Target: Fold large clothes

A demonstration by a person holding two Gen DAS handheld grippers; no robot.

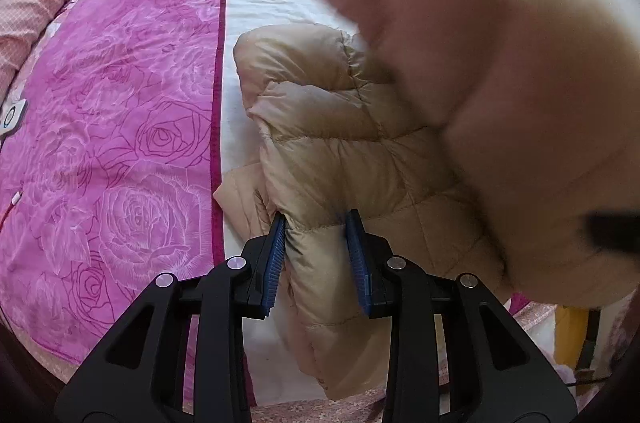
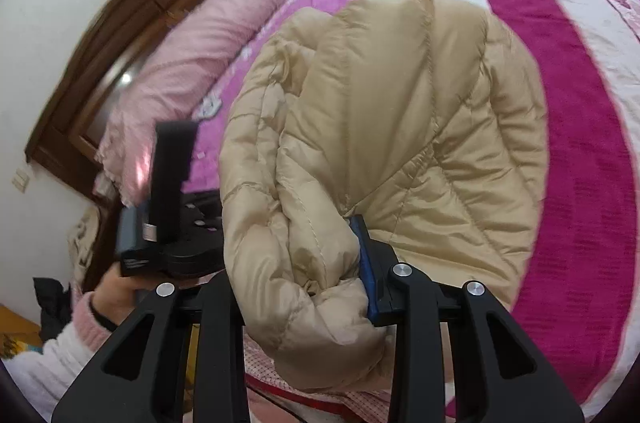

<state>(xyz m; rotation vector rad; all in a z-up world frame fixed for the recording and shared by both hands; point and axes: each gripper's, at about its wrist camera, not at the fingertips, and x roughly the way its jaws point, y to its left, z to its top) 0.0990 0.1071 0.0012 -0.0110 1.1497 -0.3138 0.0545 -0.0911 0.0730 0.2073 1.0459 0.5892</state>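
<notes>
Clearly both grippers have a bite of the beige down jacket (image 1: 352,151), which lies bunched on the bed cover (image 1: 120,111) straight ahead of the left gripper (image 1: 316,255) and bulges up over the right gripper (image 2: 320,263). The left one's blue pads (image 1: 276,259) pinch a puffy fold narrowly between them; the right one is clamped on a thick roll of quilted fabric that hides its left pad. The main risk, as I judge it, is slip: the shell looks slick and the filling compresses, so a quick swing could pull a fold out of either grip and let the half-made fold fall open. Another risk is that the lifted part, blurred and close above and to the right of the left gripper, drops unevenly and traps a sleeve inside. The person's hand (image 2: 116,291) carrying the left gripper sits just to the left of the right gripper, so the two tools could knock together. No containers are in view.
</notes>
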